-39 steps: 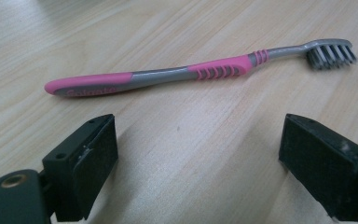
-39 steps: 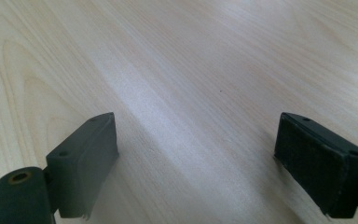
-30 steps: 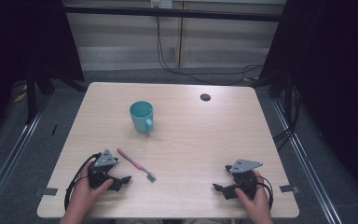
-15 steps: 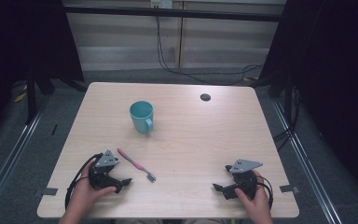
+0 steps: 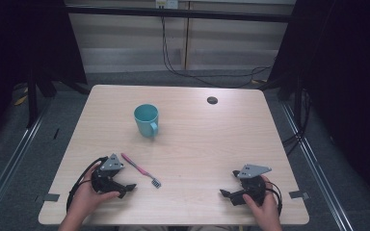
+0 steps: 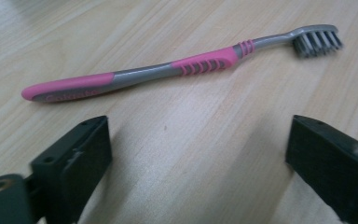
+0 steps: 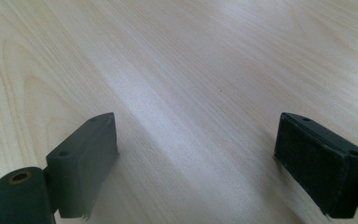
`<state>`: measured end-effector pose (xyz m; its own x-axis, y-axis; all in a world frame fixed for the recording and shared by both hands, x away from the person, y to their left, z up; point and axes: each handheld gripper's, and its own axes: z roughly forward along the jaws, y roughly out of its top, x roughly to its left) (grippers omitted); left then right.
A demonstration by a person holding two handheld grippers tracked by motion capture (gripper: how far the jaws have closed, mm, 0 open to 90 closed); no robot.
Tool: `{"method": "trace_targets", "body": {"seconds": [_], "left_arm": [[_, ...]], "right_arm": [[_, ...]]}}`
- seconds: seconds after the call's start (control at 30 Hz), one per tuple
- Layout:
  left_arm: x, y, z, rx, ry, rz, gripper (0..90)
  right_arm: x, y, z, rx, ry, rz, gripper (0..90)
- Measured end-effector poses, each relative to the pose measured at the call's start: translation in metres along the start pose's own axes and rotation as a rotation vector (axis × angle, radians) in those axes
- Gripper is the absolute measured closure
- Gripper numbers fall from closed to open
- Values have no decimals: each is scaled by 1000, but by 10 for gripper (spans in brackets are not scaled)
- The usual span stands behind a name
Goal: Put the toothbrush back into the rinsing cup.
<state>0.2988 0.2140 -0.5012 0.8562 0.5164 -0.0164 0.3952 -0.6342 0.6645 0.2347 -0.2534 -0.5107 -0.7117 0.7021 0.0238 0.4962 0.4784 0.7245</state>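
Upright, the teal mug looks empty.

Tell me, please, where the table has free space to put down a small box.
Free: the wide middle-right area between the cup, the dark hole and the right claw; also the far-left corner behind the cup. Crowded: near left, where the toothbrush lies just beyond the left claw.
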Motion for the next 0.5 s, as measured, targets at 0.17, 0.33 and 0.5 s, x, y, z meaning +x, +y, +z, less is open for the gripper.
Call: {"method": "trace_targets", "body": {"seconds": [0.17, 0.33, 0.5], "left_arm": [[0, 10, -2, 67, 14, 61, 176], [3, 16, -6, 76, 19, 85, 184], [8, 24, -10, 118, 30, 118, 187]], "right_arm": [[0, 0, 0, 0, 0, 2, 126], [0, 0, 0, 0, 0, 1, 125], [0, 0, 0, 0, 0, 2, 125]]}}
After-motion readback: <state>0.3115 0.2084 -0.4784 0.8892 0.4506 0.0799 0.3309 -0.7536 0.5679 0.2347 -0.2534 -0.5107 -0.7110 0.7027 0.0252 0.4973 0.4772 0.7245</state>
